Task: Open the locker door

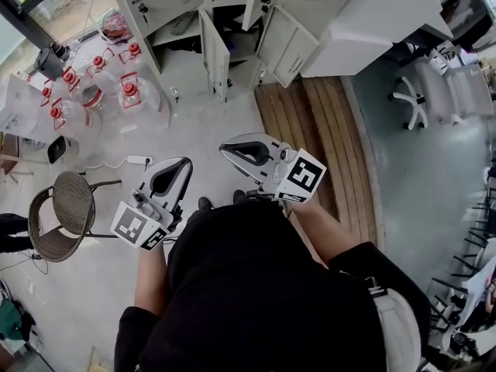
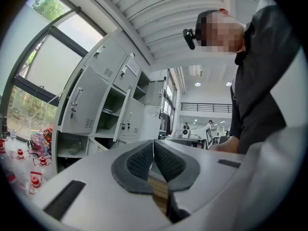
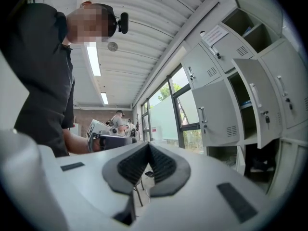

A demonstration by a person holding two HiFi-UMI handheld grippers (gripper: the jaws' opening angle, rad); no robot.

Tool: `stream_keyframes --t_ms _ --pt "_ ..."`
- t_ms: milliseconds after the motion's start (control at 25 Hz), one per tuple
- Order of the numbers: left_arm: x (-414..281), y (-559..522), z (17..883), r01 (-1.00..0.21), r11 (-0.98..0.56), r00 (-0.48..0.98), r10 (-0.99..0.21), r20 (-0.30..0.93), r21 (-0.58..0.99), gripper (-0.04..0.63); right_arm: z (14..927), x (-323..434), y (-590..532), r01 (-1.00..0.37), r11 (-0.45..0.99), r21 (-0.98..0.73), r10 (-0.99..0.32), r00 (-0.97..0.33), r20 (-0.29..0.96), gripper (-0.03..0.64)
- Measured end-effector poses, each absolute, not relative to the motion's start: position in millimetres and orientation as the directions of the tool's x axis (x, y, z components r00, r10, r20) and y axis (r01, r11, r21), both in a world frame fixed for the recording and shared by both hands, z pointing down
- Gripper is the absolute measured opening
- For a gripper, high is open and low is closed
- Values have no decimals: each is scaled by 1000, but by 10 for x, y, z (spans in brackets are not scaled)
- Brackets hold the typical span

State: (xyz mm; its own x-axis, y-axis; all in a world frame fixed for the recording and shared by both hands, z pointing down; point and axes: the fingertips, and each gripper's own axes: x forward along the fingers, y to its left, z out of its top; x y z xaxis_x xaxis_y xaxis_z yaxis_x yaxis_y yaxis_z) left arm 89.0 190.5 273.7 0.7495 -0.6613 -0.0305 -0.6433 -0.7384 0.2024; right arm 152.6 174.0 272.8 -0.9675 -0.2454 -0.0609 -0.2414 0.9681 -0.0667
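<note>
Both left gripper point(image 1: 183, 165) and right gripper point(image 1: 226, 150), fingers point(image 2: 139, 161) closed empty, hover over bare floor point(image 1: 203, 118) short of locker door point(image 1: 215, 53) edges.

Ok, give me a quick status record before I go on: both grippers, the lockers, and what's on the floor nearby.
left gripper: jaws together, nothing between them
right gripper: jaws together, nothing between them
pale grey metal lockers: ahead of the person, neither gripper touching them
doors: one pale grey door stands open; the lower right ones look closed
floor, left: round woven wicker chair, clear glass jars with red lids
floor, right: brown wooden planks
</note>
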Motion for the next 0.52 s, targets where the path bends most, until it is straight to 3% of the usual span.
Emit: stream_keyframes --t_ms 520 --pt "461 1971 2820 -610 -761 775 -631 -36 221 17 2783 1082 1806 -255 964 -77 -258 -965 -42 11"
